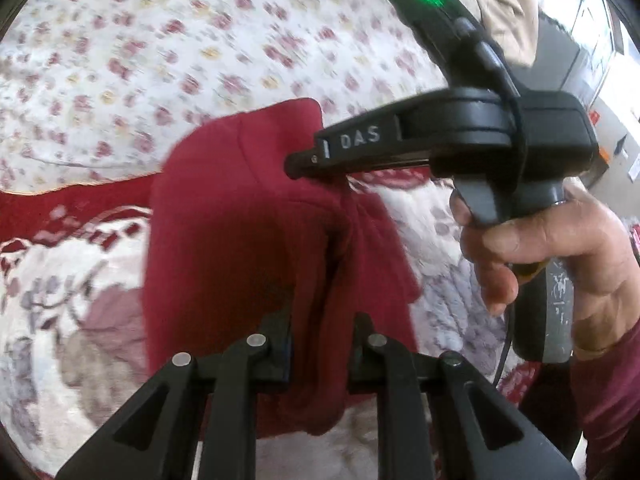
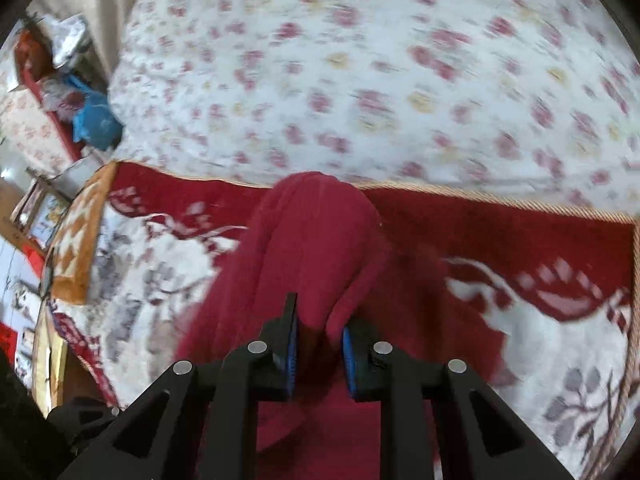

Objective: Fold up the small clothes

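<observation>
Both grippers clamped on the same dark red garment [image 1: 240, 220]. Left gripper [image 1: 322, 344]: jaws pinched on a fold of the red cloth right at the fingertips, fabric bunched between the pads and running away from the camera in a ridge. Right gripper [image 2: 318, 344]: jaws nipped on another bunch of that garment [image 2: 316, 240], blue pads [image 2: 291, 346] pressed into the cloth on both sides. In the left wrist view the right gripper [image 1: 296, 164] comes in from the right, marked "DAS", green light on its top, tip buried in the upper edge of the cloth; a person's hand [image 1: 532, 248] wraps its handle, dark red sleeve at the wrist. Garment hangs stretched between the two grips, over a red and white patterned blanket [image 2: 540, 280] with a tan edge trim. Behind the blanket lies a white sheet with small pink and yellow flowers [image 2: 380, 60], blurred. Far left of the right wrist view: clutter, something blue [image 2: 96, 120], too small to identify. Can't tell what kind of garment it is.
</observation>
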The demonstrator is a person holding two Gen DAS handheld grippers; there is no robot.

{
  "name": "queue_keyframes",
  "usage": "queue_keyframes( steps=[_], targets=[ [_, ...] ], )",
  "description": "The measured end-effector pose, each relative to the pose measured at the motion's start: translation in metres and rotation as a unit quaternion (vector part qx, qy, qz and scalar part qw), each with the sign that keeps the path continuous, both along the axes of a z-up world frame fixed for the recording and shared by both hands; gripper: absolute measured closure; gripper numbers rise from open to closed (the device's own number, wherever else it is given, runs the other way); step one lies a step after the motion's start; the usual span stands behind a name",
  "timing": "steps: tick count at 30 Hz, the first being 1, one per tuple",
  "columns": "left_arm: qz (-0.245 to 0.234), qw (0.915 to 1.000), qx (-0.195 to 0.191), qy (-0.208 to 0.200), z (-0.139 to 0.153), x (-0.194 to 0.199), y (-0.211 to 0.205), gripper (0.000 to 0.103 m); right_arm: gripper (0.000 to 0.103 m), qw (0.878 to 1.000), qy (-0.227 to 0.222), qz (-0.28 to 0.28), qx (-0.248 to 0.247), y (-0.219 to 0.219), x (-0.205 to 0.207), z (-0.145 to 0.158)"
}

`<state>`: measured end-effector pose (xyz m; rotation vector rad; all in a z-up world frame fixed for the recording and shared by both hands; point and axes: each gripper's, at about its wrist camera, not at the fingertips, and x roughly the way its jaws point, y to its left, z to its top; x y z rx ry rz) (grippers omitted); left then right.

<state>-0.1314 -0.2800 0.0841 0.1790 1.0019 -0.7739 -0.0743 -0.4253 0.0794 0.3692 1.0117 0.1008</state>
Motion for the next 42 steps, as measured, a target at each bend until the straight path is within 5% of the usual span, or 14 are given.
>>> queue_keyframes(
  steps=[4, 9, 11, 13, 16, 20, 30, 36, 37, 38, 39, 42],
  targets=[
    [-0.009, 0.9995, 0.001, 0.030, -0.020, -0.004, -0.024, 0.086, 0.083, 0.999, 0.028, -0.031, -0.026, -0.019, -0.005, -0.033],
    [-0.044, 0.9972, -0.026, 0.055, -0.010, -0.015, -0.015, 0.037, 0.068, 0.995, 0.017, -0.083, 0.060, -0.042, -0.022, -0.046],
    [-0.041, 0.9986, -0.024, 0.024, 0.006, -0.018, 0.007, 0.037, 0.043, 0.991, 0.002, -0.092, 0.101, -0.047, -0.040, -0.040],
    [-0.026, 0.9995, -0.011, -0.012, 0.019, -0.018, 0.030, 0.032, 0.032, 0.988, -0.007, -0.086, 0.127, -0.045, -0.060, -0.035],
    [0.026, 0.9982, 0.015, -0.051, 0.016, -0.002, 0.061, 0.030, 0.031, 0.988, -0.007, -0.069, 0.138, -0.025, -0.085, -0.028],
    [0.073, 0.9958, 0.033, -0.045, -0.014, 0.018, 0.074, 0.030, 0.026, 0.986, -0.015, -0.055, 0.158, -0.003, -0.102, -0.023],
    [0.060, 0.9970, 0.032, -0.037, -0.028, 0.018, 0.075, 0.030, 0.021, 0.986, -0.038, -0.064, 0.150, 0.016, -0.127, -0.002],
    [0.065, 0.9967, 0.030, -0.037, -0.025, 0.018, 0.072, 0.030, 0.020, 0.984, -0.004, -0.069, 0.164, 0.033, -0.108, -0.039],
    [0.066, 0.9965, 0.030, -0.040, -0.024, 0.017, 0.072, 0.030, 0.028, 0.984, -0.007, -0.078, 0.160, 0.032, -0.102, -0.043],
    [0.067, 0.9964, 0.030, -0.044, -0.023, 0.016, 0.073, 0.030, 0.069, 0.984, -0.007, -0.095, 0.151, 0.030, -0.097, -0.046],
    [0.068, 0.9962, 0.029, -0.045, -0.022, 0.016, 0.074, 0.030, 0.089, 0.986, -0.008, -0.099, 0.134, 0.030, -0.095, -0.046],
    [0.077, 0.9959, 0.021, -0.044, -0.019, 0.017, 0.080, 0.027, 0.089, 0.993, -0.039, -0.080, 0.083, 0.035, -0.107, -0.027]
  ],
)
